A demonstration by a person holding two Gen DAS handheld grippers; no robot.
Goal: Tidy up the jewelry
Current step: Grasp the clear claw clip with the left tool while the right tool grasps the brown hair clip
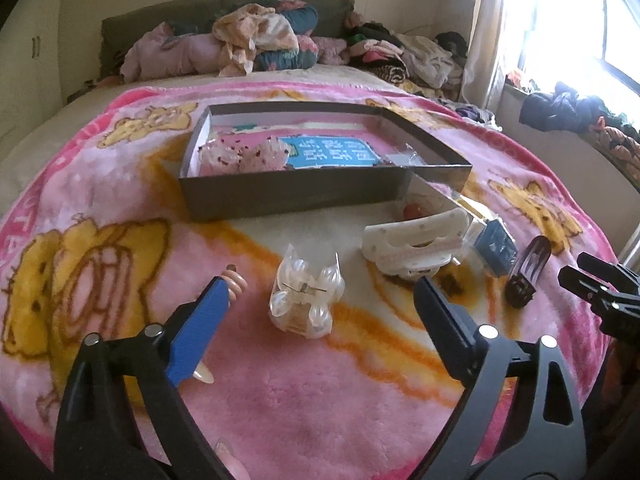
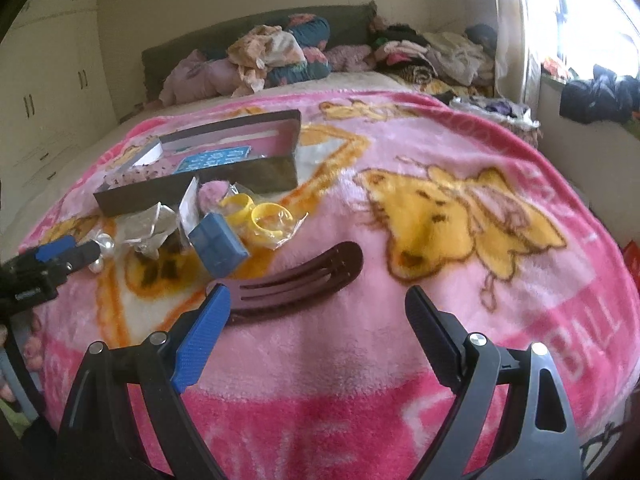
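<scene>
A pearl-white hair claw (image 1: 306, 300) lies on the pink blanket between the fingers of my left gripper (image 1: 322, 282), which stands open without touching it. A pink spiral hair tie (image 1: 236, 282) rests at the blue left fingertip. Further off are a white hair claw (image 1: 416, 246), a small blue box (image 1: 496, 246) and a dark open box (image 1: 304, 192) holding pink scrunchies. A long brown hair clip (image 2: 296, 280) lies just ahead of my right gripper (image 2: 318, 291), open and empty, its blue finger nearest the clip's left end.
Yellow rings in plastic wrap (image 2: 268, 216) and crumpled clear bags (image 2: 148, 228) sit near the blue box (image 2: 218, 248). The left gripper (image 2: 74, 251) shows at the left edge. Pillows and clothes (image 1: 256, 44) are piled at the headboard. A window (image 1: 580, 20) is at the right.
</scene>
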